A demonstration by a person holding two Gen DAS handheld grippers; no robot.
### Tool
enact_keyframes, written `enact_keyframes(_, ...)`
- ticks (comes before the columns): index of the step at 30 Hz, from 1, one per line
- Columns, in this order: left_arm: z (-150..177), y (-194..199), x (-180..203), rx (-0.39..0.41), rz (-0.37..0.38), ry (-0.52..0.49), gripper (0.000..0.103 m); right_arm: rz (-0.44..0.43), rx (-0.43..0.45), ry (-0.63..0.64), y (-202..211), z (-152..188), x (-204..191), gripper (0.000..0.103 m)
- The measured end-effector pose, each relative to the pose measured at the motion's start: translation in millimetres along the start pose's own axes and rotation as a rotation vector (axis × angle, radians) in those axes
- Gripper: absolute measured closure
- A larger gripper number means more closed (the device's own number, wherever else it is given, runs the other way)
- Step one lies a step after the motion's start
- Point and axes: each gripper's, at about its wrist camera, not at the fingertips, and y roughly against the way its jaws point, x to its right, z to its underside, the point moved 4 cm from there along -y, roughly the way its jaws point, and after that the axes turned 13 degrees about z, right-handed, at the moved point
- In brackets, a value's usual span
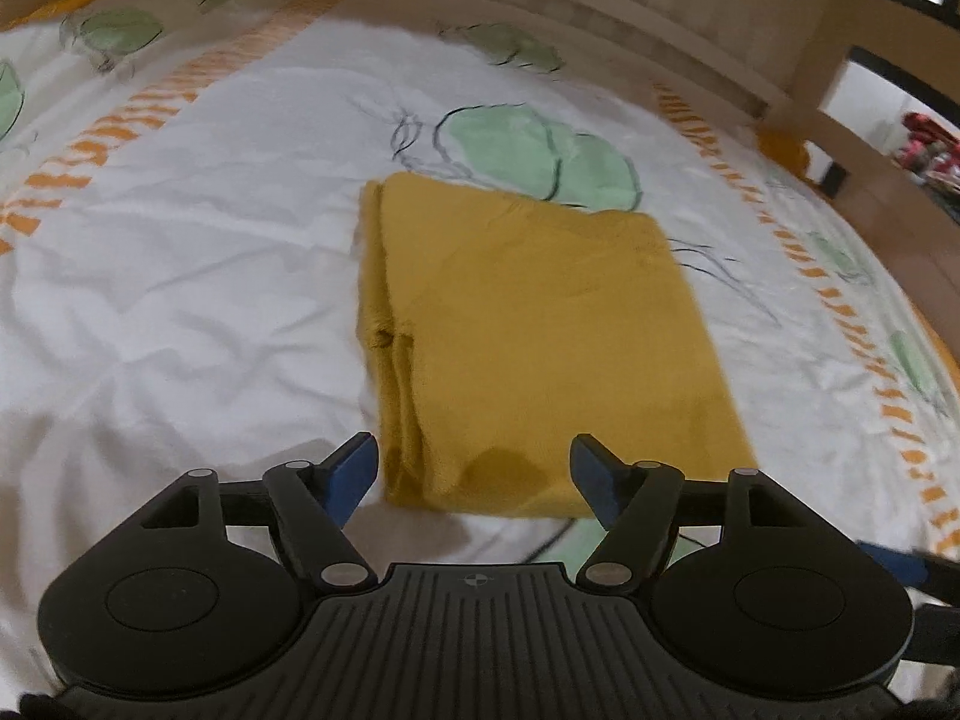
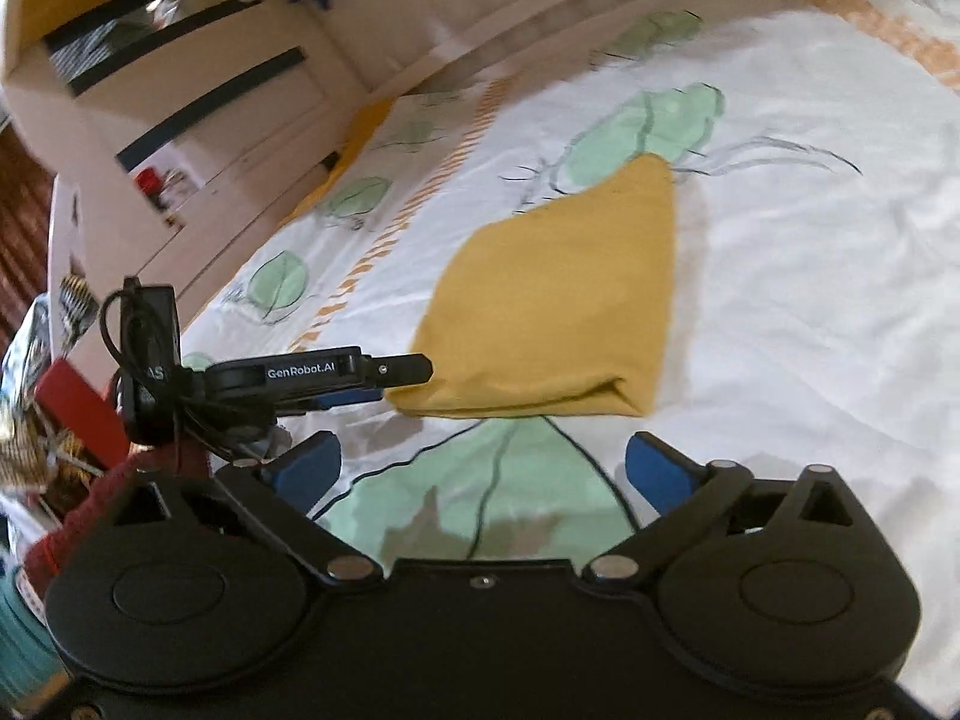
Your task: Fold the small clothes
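A mustard-yellow garment (image 1: 528,348) lies folded into a flat rectangle on the bed sheet; it also shows in the right wrist view (image 2: 558,306). My left gripper (image 1: 474,471) is open and empty, its blue pads just at the garment's near edge. In the right wrist view the left gripper (image 2: 396,378) appears from the side, its tip beside the garment's near corner. My right gripper (image 2: 483,468) is open and empty, hovering over the sheet a little short of the garment.
The bed sheet (image 1: 180,276) is white with green leaf prints and orange stripes. A light wooden bed frame (image 1: 690,6) runs along the far side. A white shelf unit (image 2: 198,96) and cluttered items (image 2: 54,396) stand beside the bed.
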Motion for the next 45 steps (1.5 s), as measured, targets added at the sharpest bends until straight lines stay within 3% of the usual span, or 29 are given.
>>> enact_keyframes(5,3,-16,-15,-0.019,0.001,0.061,0.022,0.032,-0.022,-0.069,-11,-2,28,0.000)
enact_keyframes(9,3,-26,-18,-0.030,0.034,0.051,0.009,0.041,-0.043,-0.112,-24,-11,48,0.000)
enact_keyframes(19,-9,-41,-29,-0.033,0.101,0.088,0.007,0.000,-0.079,-0.154,-89,-62,75,0.000)
enact_keyframes(24,-8,-44,-25,-0.057,0.110,0.054,0.001,-0.045,-0.120,-0.169,-127,-87,76,0.000)
enact_keyframes(32,-10,-42,-29,-0.055,0.150,0.081,0.001,-0.120,-0.168,-0.155,-174,-110,62,0.000)
enact_keyframes(36,-14,-42,-34,-0.046,0.189,0.131,0.001,-0.144,-0.166,-0.156,-185,-118,57,0.000)
enact_keyframes(42,-17,-44,-29,-0.048,0.197,0.122,0.002,-0.158,-0.154,-0.187,-195,-124,58,0.000)
enact_keyframes(44,-16,-42,-28,-0.045,0.214,0.122,0.007,-0.170,-0.144,-0.170,-191,-122,58,0.001)
enact_keyframes(45,-16,-41,-28,-0.047,0.229,0.127,0.018,-0.175,-0.142,-0.158,-189,-120,58,0.001)
